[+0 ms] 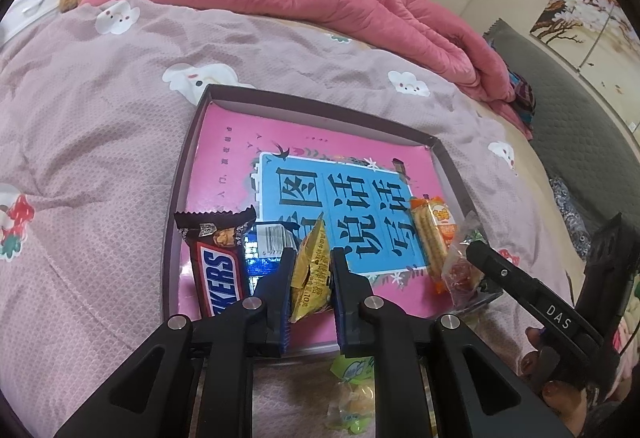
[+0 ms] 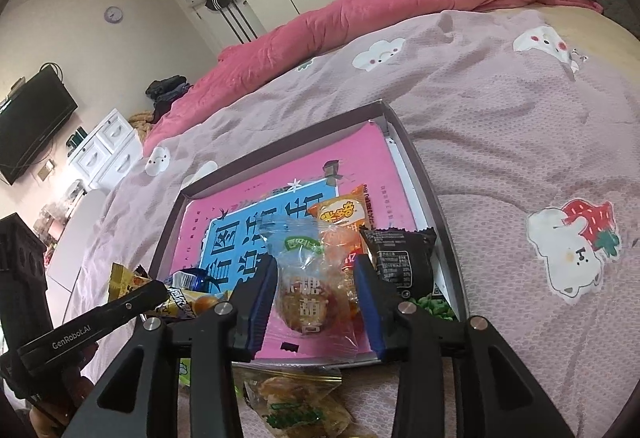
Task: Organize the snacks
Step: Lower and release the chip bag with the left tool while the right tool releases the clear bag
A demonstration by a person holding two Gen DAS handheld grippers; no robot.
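Observation:
A shallow dark-rimmed tray [image 1: 188, 174] with a pink and blue book lining it lies on the bed. My left gripper [image 1: 310, 258] is shut on a gold snack packet [image 1: 310, 278], held upright over the tray's near edge. To its left lie a Snickers bar [image 1: 218, 270] and a blue packet [image 1: 264, 242]. My right gripper [image 2: 316, 270] stands open around a clear packet of brown sweets [image 2: 308, 294], which rests in the tray [image 2: 424, 178]; its pads flank the packet without squeezing it. An orange cracker packet [image 2: 344, 214] and a black packet [image 2: 404, 262] lie beside it.
Loose snacks [image 1: 352, 390] lie on the mauve bedspread [image 1: 100, 158] just in front of the tray, among them a clear packet [image 2: 296, 402]. A rolled pink quilt [image 1: 320, 6] runs along the far side of the bed. A green pea packet [image 2: 434, 306] sits in the tray's right corner.

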